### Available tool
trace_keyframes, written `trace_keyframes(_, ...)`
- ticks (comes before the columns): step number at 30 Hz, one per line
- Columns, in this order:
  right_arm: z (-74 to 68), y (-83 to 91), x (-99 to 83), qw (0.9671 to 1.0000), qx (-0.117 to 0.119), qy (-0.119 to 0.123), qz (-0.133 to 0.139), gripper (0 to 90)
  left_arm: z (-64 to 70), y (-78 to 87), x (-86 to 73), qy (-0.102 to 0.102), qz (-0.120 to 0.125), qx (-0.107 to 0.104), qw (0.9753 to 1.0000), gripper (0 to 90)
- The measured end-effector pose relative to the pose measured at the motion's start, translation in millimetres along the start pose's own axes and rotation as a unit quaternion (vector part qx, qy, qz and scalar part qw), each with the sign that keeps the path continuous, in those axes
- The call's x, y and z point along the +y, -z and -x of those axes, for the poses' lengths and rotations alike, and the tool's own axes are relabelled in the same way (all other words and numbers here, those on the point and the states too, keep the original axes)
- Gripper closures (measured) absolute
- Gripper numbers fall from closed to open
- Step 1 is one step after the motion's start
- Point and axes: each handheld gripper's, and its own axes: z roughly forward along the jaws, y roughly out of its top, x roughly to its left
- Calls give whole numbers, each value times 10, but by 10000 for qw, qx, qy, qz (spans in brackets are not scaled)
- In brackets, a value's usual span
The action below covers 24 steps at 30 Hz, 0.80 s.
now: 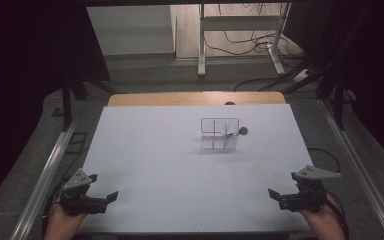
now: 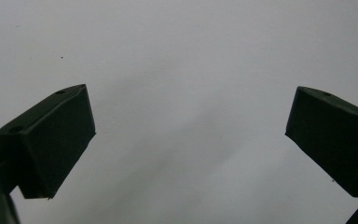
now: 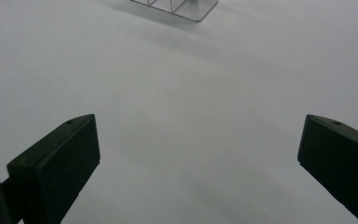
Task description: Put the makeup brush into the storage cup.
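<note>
Both black two-jaw tools, left tool [image 1: 111, 195] and right tool [image 1: 274, 193], are held released at the lower corners; the thin wire rack [image 1: 220, 134] above centre could be tipped if approached carelessly.

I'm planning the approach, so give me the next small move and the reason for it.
Probably carry the right gripper forward and inward toward the clear rack. Both grippers sit open at the near edge of the white table, holding nothing, and the left gripper is farther away. The rack stands far from both, with a small dark round object at its right side.
</note>
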Motion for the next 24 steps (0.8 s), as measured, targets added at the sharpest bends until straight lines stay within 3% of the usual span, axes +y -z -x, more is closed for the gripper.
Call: trace_keyframes(24,117,159,-211,9992,-307,-249,-39,0,-43,49,-83,42,-79,199,9998,18)
